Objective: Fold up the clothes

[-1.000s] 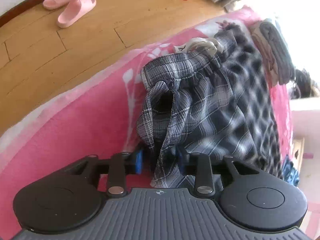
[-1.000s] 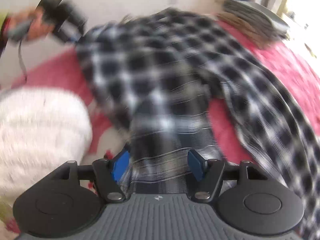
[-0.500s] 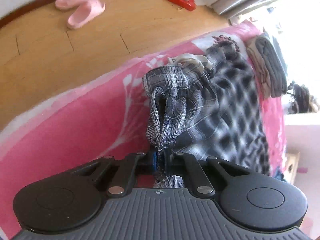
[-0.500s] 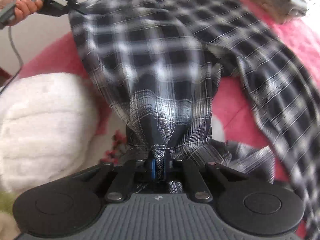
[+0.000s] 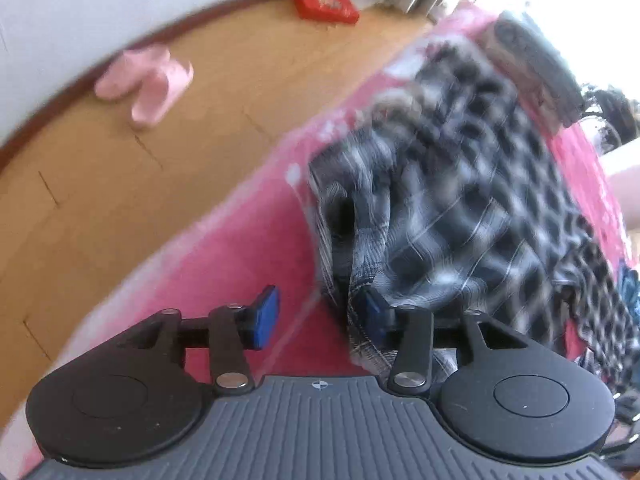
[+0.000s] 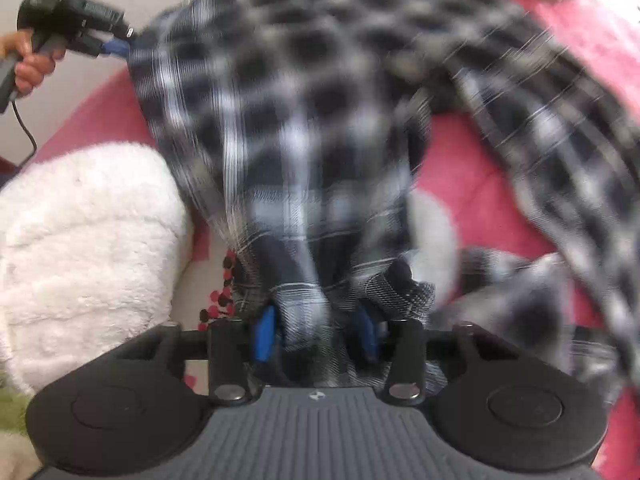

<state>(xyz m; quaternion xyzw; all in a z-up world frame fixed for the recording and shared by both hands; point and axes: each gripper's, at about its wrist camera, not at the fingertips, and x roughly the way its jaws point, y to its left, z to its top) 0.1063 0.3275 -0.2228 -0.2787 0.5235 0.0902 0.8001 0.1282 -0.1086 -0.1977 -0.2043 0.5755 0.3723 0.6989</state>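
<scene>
- A pair of pink slippers sits on the wooden floor by the wall, well away from the bed.
- A red packet lies further along the floor, close to the bed's far corner.
- The left gripper points down over the pink bedcover. Its jaws are opening: the left blue pad stands clear over bare cover, while an edge of the plaid garment drapes against the right pad, so nothing is pinched.
- That plaid garment lies spread along the bed, its bunched waistband end nearest this gripper; it is badly blurred.
- A stack of folded clothes rests beyond it at the bed's far end.
- In the right wrist view, a hand holds the left gripper at the garment's far corner.
- A fluffy white blanket lies on the bed beside the cloth.
- The right gripper has its jaws opening too, with a fold of the plaid cloth loosely between the blue pads.
</scene>
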